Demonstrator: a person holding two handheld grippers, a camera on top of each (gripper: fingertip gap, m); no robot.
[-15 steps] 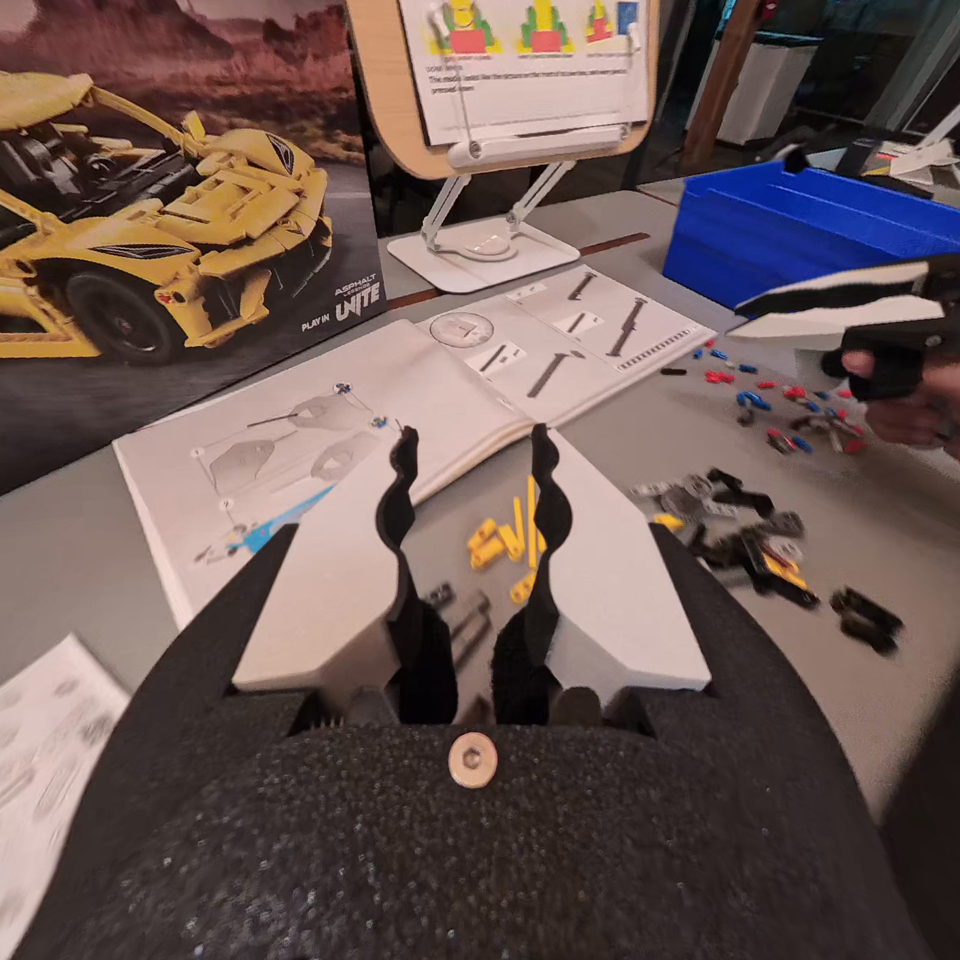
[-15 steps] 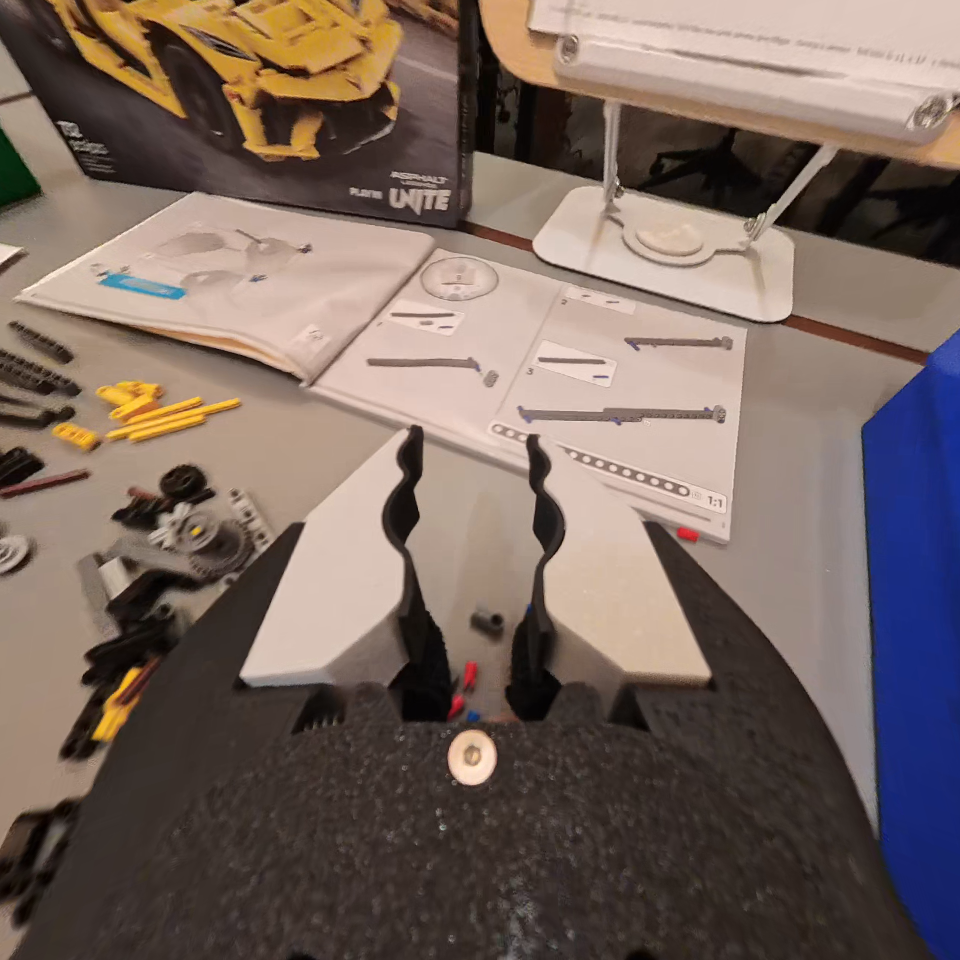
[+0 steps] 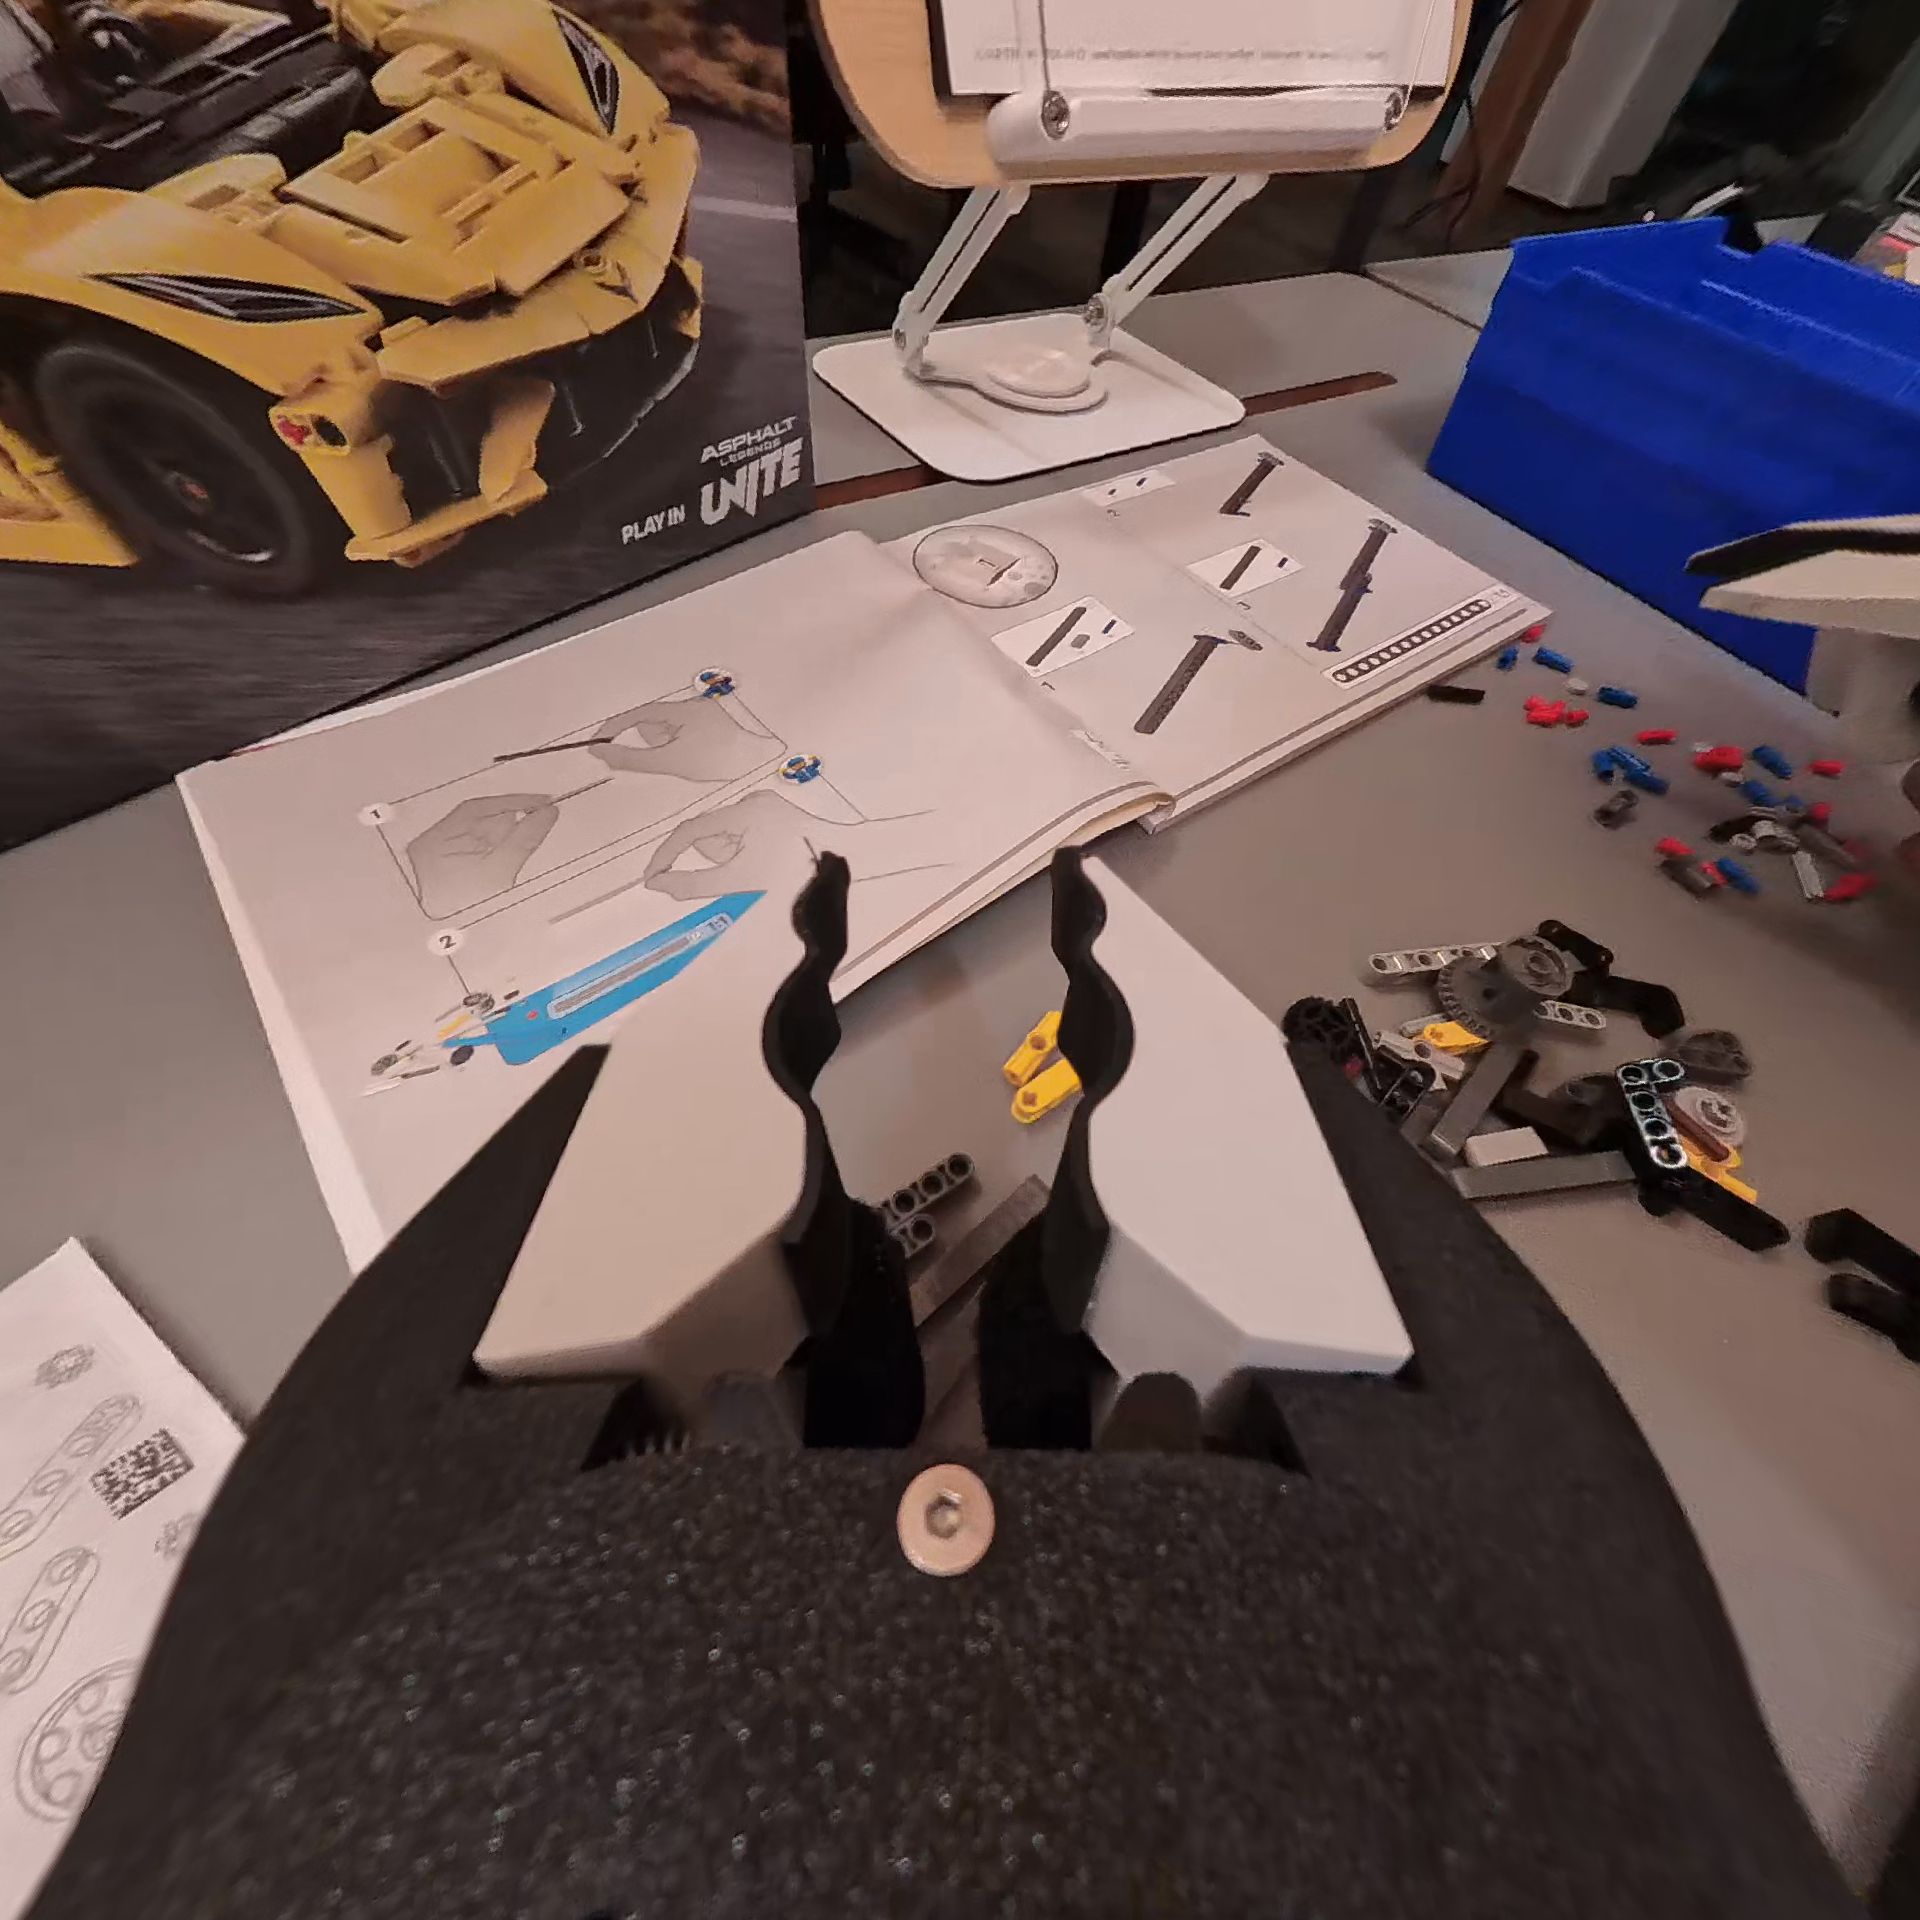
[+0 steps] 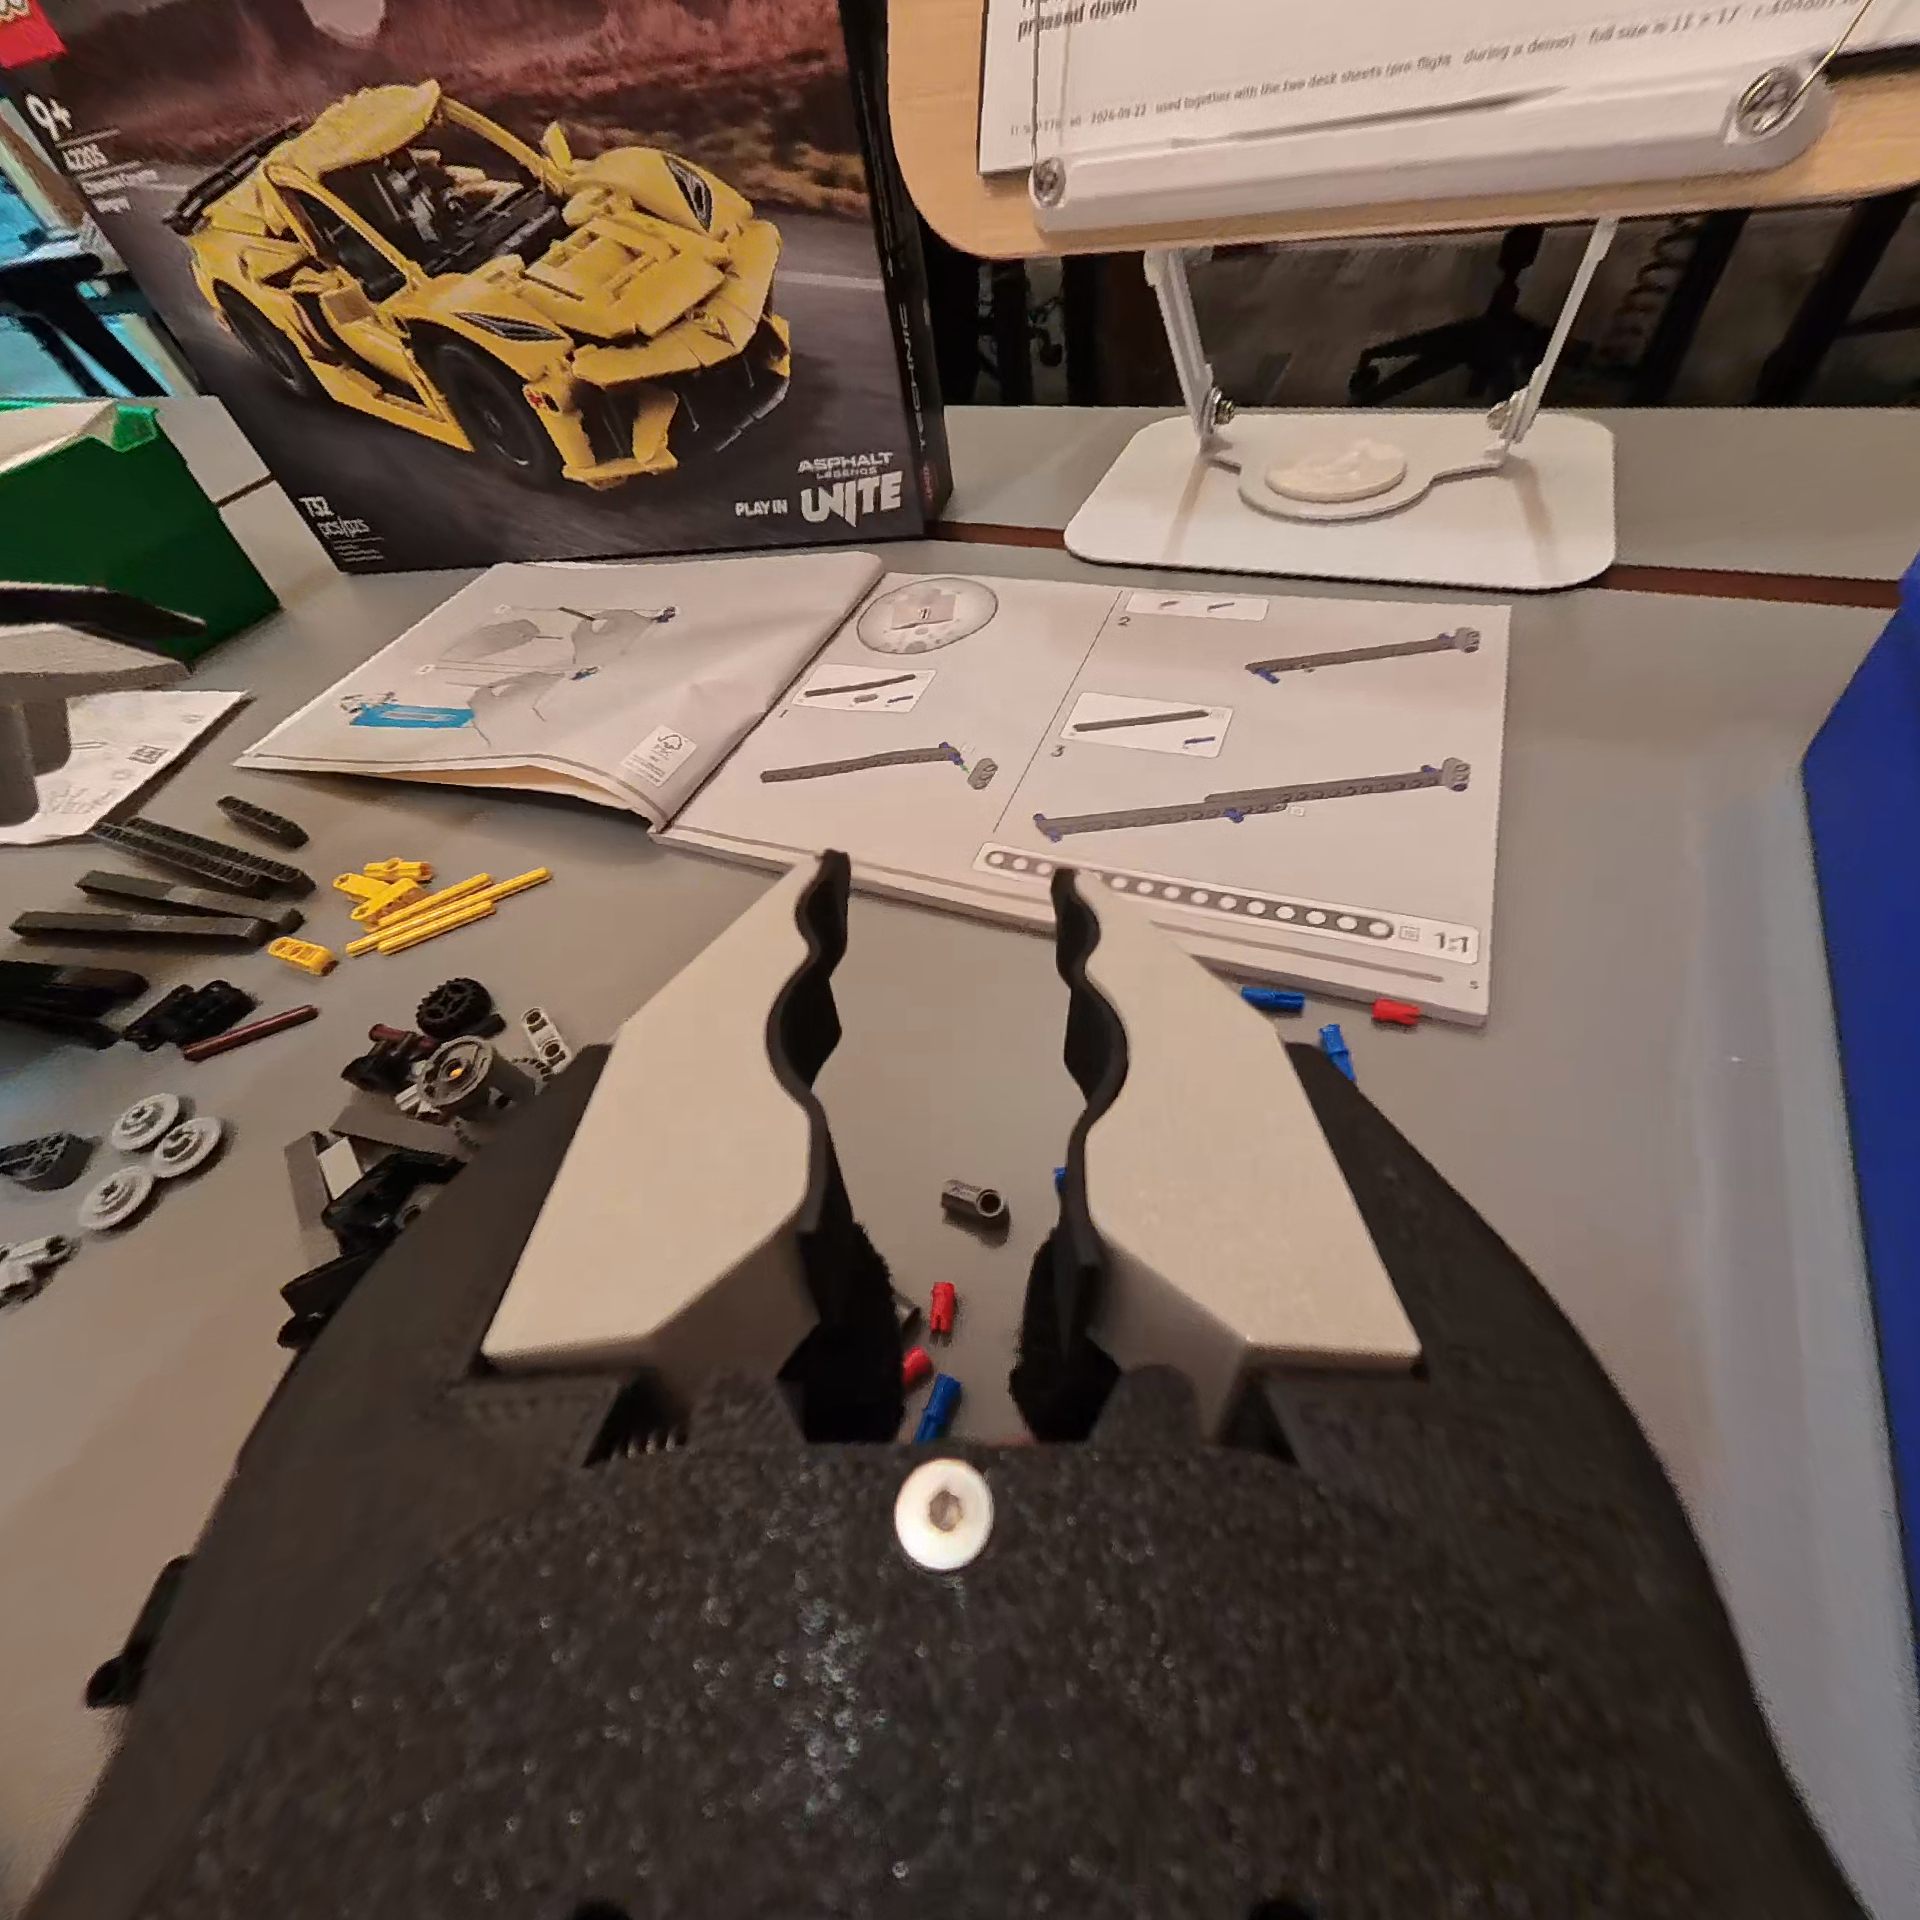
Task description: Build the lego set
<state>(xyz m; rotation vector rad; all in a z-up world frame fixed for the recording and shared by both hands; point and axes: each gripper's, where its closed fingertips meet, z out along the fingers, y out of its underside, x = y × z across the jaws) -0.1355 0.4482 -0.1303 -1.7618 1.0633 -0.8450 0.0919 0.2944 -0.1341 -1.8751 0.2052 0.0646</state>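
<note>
Both grippers hung empty above the grey table (image 4: 1621, 1195), each with its jaws apart and nothing between them. The build had not visibly begun: the instruction booklet (image 4: 1143, 748) lay open at its first steps, which call for a long beam and small pins. The right gripper (image 4: 943, 871) was by far the nearer to the pins; the small grey connector (image 4: 975, 1202) sat on the table directly under the gap of its jaws, its short axis running roughly across that gap, with red and blue pins (image 4: 940, 1340) just behind it toward the wrist. The left gripper (image 3: 948, 868) hovered over a short dark beam (image 3: 930, 1195) and, just to its right, yellow connectors (image 3: 1042, 1070). A pickup of the connector would likely call for a straight descent by the right gripper.
</note>
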